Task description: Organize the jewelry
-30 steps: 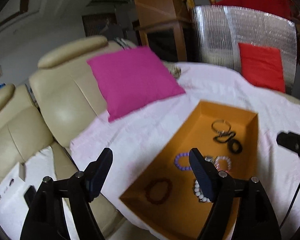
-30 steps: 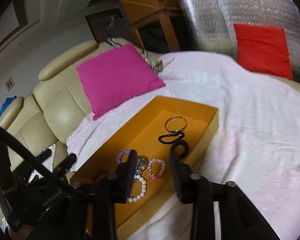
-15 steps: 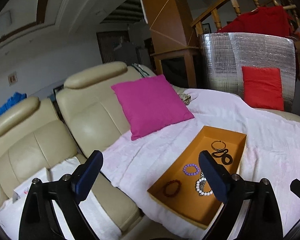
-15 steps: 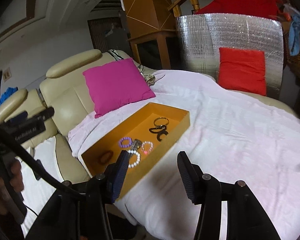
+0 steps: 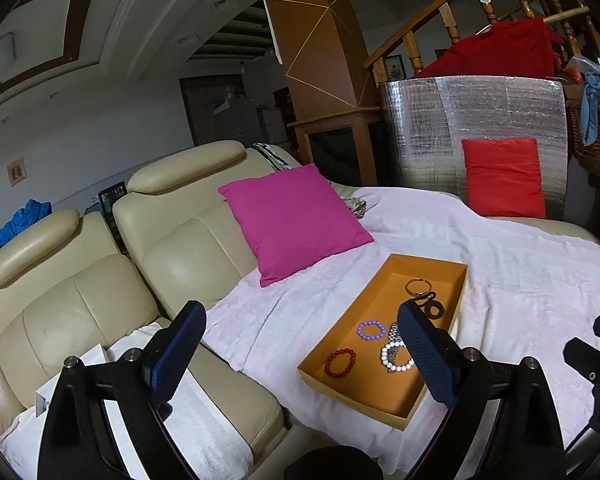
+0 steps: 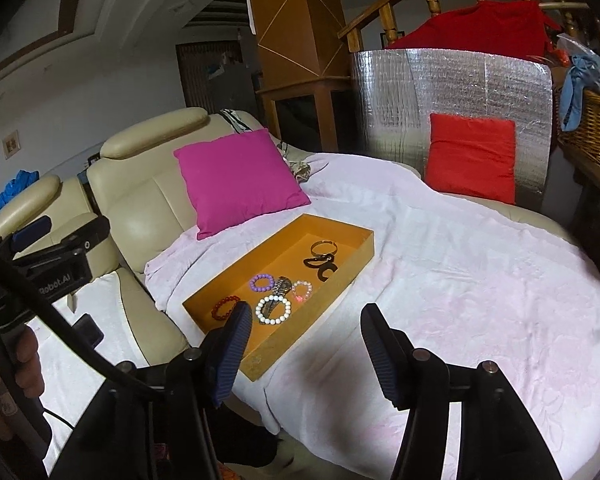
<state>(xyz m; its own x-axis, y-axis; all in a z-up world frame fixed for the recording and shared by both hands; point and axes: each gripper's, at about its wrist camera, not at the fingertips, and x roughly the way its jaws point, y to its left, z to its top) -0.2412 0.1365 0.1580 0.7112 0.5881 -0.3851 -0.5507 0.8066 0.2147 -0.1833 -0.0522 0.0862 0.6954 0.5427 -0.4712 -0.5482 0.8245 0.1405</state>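
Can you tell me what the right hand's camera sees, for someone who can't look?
An orange tray of bead bracelets lies on a pale pink blanket over a cream sofa. The right gripper hovers nearby, open and empty.

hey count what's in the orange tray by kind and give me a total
Beaded bracelets: 4, namely red, purple, white, pink
Watch: 1
Metal bangle: 1
Black pieces: 2, kind unclear
Total in the orange tray: 8
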